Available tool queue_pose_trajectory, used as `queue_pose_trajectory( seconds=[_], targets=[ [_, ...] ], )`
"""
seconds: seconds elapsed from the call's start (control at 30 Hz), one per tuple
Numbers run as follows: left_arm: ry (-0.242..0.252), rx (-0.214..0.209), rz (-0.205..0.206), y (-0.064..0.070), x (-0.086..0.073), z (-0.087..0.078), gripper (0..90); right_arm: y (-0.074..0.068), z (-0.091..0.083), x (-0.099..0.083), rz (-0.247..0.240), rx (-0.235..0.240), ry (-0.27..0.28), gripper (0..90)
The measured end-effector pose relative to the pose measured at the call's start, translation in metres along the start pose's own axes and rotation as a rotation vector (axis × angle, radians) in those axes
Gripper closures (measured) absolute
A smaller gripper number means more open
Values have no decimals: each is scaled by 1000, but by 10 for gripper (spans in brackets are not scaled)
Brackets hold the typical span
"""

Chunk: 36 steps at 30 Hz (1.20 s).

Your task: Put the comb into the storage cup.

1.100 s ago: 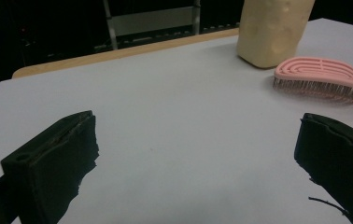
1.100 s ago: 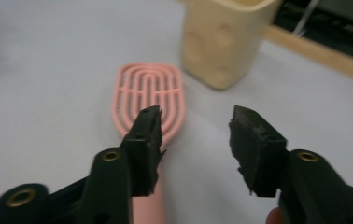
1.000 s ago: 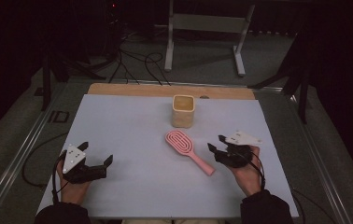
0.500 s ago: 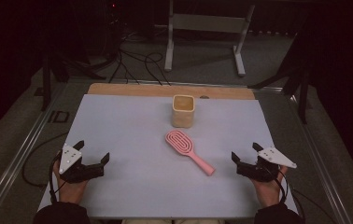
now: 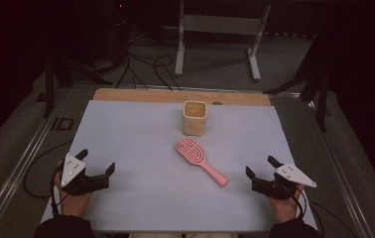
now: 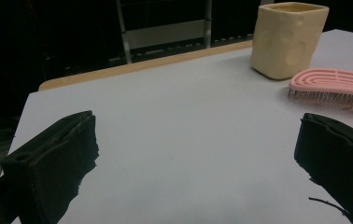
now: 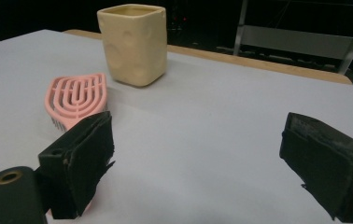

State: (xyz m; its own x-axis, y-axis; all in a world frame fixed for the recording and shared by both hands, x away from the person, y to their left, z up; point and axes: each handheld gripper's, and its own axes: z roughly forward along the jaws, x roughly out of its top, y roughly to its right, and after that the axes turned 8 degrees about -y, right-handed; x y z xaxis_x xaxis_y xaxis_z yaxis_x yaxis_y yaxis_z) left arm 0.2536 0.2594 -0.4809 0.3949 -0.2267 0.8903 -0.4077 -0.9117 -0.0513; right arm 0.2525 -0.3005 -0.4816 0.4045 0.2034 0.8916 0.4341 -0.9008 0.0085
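brush: pink hairbrush point(image 5: 199, 160) lying flat, just in front of the yellow cup point(image 5: 194, 117)
left gripper point(image 5: 96, 161): well left of brush, fingers wide open, empty
right gripper point(image 5: 261, 166): right of brush handle, fingers open, empty

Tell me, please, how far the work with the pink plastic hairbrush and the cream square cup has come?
Nothing looks done yet. The pink plastic hairbrush lies flat on the white table cover, just in front of the cream square cup and apart from it. Nothing is in hand: the left gripper and the right gripper rest open near the front edge, holding nothing. Gripping the hairbrush and probably putting it in the cup remain.
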Motion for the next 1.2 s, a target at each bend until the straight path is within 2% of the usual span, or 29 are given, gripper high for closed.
queue_pose_trajectory(
  seconds=[0.57, 0.7, 0.83, 0.93, 1.03, 1.2],
  targets=[
    [-2, -13, 17, 3, -2, 2, 0, 1, 4, 2, 36, 44, -36, 97],
    [-5, -13, 14, 3, -2, 3, 0, 1, 6, 5, 29, 54, -53, 97],
    [-6, -11, 14, 4, -2, 4, 0, 2, 8, 13, 43, 73, -60, 97],
    [-3, -13, 14, 5, -2, 4, 0, 1, 8, 18, 32, 85, -57, 97],
    [-5, -15, 10, 5, -3, 5, 0, -5, 8, 30, -5, 92, -54, 98],
    [-7, -13, 10, 6, -4, 5, 0, -6, 11, 41, -21, 92, -51, 99]
  ],
)
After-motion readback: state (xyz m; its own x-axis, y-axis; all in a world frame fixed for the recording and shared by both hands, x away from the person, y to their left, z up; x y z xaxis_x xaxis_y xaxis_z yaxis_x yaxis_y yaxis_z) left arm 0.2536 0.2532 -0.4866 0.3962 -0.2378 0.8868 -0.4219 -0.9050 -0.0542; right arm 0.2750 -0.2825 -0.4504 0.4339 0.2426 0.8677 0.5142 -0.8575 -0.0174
